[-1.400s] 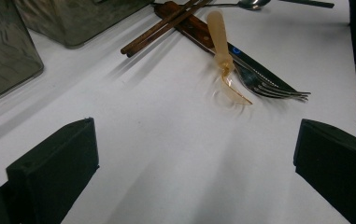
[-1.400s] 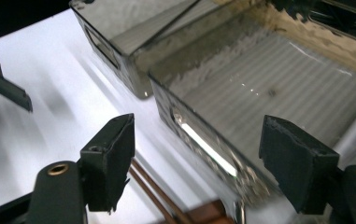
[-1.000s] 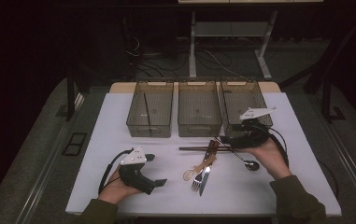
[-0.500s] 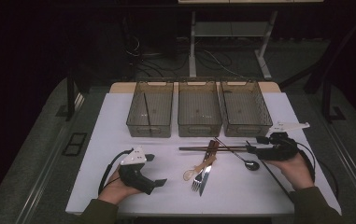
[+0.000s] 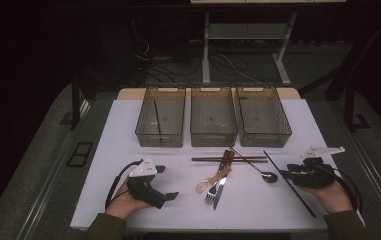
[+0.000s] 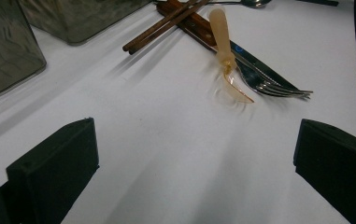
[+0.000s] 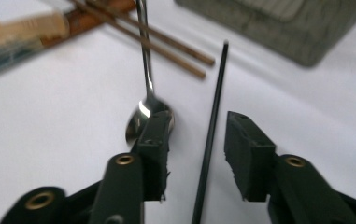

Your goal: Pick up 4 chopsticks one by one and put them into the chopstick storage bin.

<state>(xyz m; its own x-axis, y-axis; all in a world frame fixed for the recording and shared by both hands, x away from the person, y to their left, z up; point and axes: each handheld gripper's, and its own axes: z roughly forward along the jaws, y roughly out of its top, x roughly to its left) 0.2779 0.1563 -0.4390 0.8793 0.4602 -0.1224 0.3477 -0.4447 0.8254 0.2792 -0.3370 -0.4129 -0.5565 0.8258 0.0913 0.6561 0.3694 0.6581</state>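
Straddling a black chopstick [image 7: 211,126], the right hand-held gripper [image 7: 196,140] stands released, one jaw on either side of the stick and neither visibly pressing it. The stick's long axis runs straight away between the jaws in the right gripper view; in the high view the same chopstick [image 5: 288,183] lies diagonally on the white counter [image 5: 128,125], from near the right tray down toward the person's right hand. The metal spoon [image 7: 144,109] lies just beside the jaw on the left of that view, its bowl close against it and its handle pointing away. Closing the jaws across the stick's width appears to be the step in hand; the spoon's bowl is near enough to be nudged.

The left hand-held gripper [image 5: 150,185] rests on the counter at the near left, jaws wide apart and holding nothing. Ahead of it lies the cutlery pile: an amber plastic spoon [image 6: 224,51], a fork [image 6: 278,88], a wood-handled knife [image 6: 199,30] and brown chopsticks [image 6: 164,25].

Three clear trays [image 5: 213,132] stand in a row at the far side; the left one holds a dark stick [image 5: 157,120]. The right hand is much the nearer to the black chopstick.
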